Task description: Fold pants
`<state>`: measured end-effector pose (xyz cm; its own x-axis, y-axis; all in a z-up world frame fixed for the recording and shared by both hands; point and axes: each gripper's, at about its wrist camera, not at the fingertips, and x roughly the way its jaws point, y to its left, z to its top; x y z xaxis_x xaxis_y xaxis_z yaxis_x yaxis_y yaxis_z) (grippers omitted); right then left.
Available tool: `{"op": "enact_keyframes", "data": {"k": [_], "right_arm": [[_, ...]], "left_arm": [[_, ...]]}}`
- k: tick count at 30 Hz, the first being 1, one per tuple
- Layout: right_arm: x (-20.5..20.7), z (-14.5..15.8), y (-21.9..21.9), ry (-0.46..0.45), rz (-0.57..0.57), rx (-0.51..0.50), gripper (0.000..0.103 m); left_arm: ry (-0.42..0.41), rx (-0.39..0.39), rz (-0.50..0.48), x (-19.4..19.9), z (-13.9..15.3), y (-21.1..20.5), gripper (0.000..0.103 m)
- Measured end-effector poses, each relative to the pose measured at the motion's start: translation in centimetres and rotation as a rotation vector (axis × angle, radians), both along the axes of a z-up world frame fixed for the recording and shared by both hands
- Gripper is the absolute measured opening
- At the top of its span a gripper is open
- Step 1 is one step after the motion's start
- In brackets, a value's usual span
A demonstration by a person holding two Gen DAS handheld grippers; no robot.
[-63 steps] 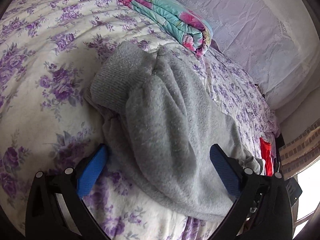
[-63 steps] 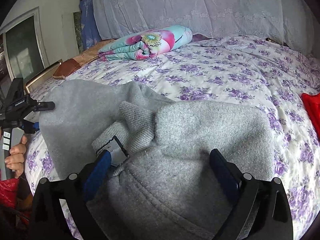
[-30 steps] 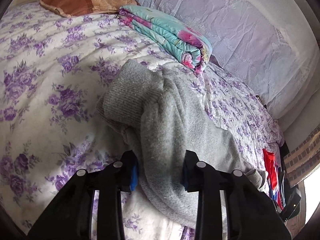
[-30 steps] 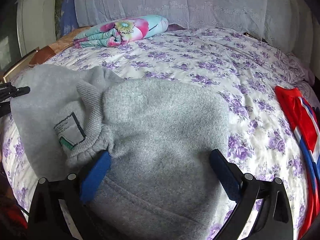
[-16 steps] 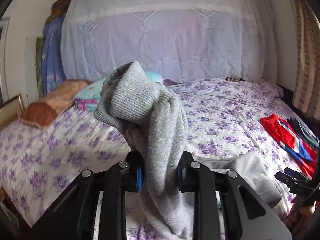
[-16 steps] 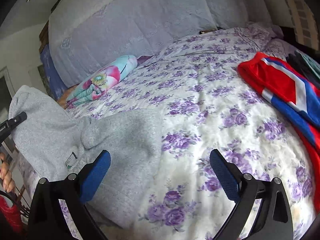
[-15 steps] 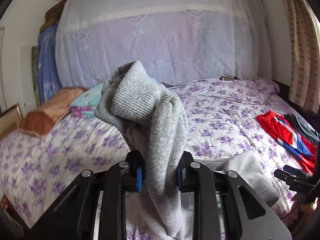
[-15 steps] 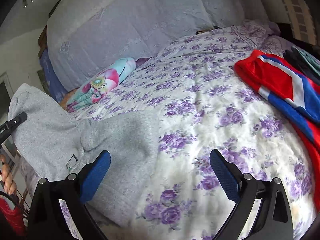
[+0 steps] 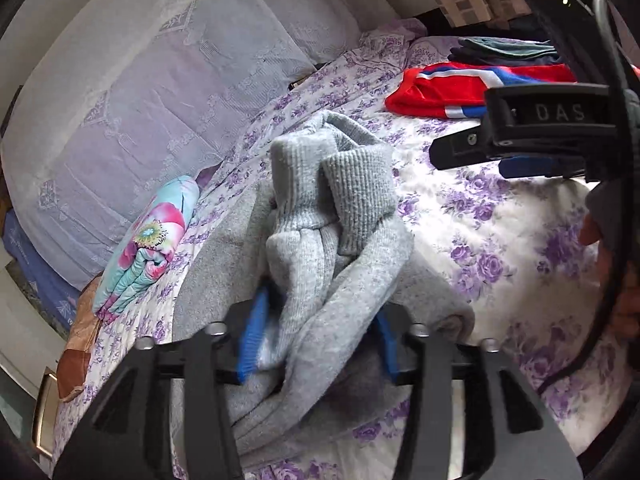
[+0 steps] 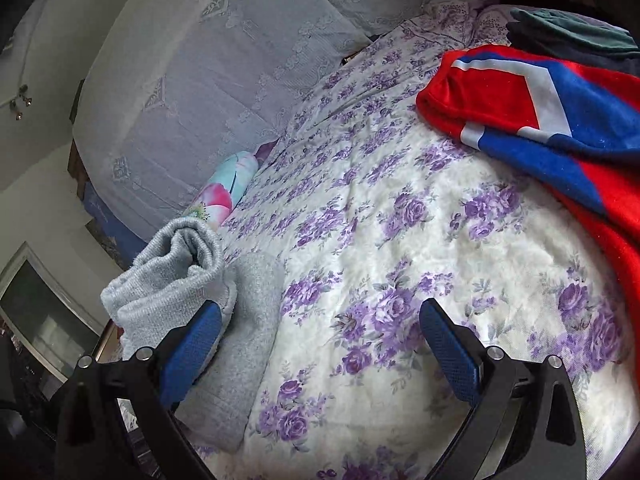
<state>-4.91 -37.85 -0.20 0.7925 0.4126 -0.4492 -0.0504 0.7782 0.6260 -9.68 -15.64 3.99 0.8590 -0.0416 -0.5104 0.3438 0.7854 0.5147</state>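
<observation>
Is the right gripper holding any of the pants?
No, the right gripper is wide open over the bedspread, with the grey pants lying off beside one finger, not between them.

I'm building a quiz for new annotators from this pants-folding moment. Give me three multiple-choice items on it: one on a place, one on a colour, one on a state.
1. Where does the red and blue garment lie?
A. on the floral bedspread
B. over the headboard
C. in the right gripper

2. What colour are the pants?
A. black
B. grey
C. green

3. How do the two grippers stand?
A. both open
B. both shut on cloth
C. left gripper shut on the pants, right gripper open

Answers: 1 A, it rests flat on the bedspread, beside dark folded clothes. 2 B, the knit is grey all over. 3 C, the left pads pinch grey cloth, while the right pads stand wide apart with nothing between them.
</observation>
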Motion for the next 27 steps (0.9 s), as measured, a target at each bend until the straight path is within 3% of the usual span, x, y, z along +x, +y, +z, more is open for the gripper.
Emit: {"op": "enact_keyframes", "data": {"k": [1, 2, 9, 12, 15, 18, 21, 23, 24, 26, 27], "right_arm": [[0.0, 0.0, 0.0, 0.000, 0.001, 0.004, 0.099], [0.0, -0.1, 0.0, -0.002, 0.002, 0.008, 0.099], [-0.1, 0.6, -0.1, -0.019, -0.006, 0.002, 0.099], [-0.4, 3.4, 0.8, -0.087, 0.006, -0.080, 0.100], [-0.3, 7.3, 2.7, -0.174, 0.042, -0.165, 0.100], [0.4, 9.2, 5.3, -0.210, 0.095, -0.259, 0.099], [1.8, 7.8, 7.6, -0.146, 0.118, -0.425, 0.099], [2.9, 4.8, 7.7, -0.025, 0.129, -0.497, 0.100], [3.4, 3.1, 7.1, 0.029, 0.147, -0.499, 0.100], [3.8, 1.3, 5.1, 0.079, 0.188, -0.378, 0.100], [4.0, 1.1, 4.9, 0.094, 0.197, -0.367, 0.100]], "left_arm": [[-0.017, -0.007, 0.000, -0.3, 0.5, 0.5, 0.093], [-0.047, -0.019, -0.006, -0.8, 1.0, 0.7, 0.098], [-0.094, -0.093, 0.008, -2.4, 3.3, 2.8, 0.098], [-0.074, -0.174, 0.071, -1.0, 4.9, 5.0, 0.098], [-0.008, -0.306, 0.137, 1.8, 6.6, 7.3, 0.098], [0.119, -0.432, 0.127, 4.1, 6.4, 8.2, 0.098], [0.220, -0.402, 0.107, 5.1, 3.6, 7.1, 0.098], [0.287, -0.348, 0.123, 5.5, 0.5, 6.3, 0.098], [0.314, -0.358, 0.122, 5.5, -1.0, 6.2, 0.098], [0.244, -0.366, 0.099, 4.5, -2.0, 6.0, 0.099], [0.230, -0.358, 0.094, 4.2, -2.0, 5.8, 0.099]]}}
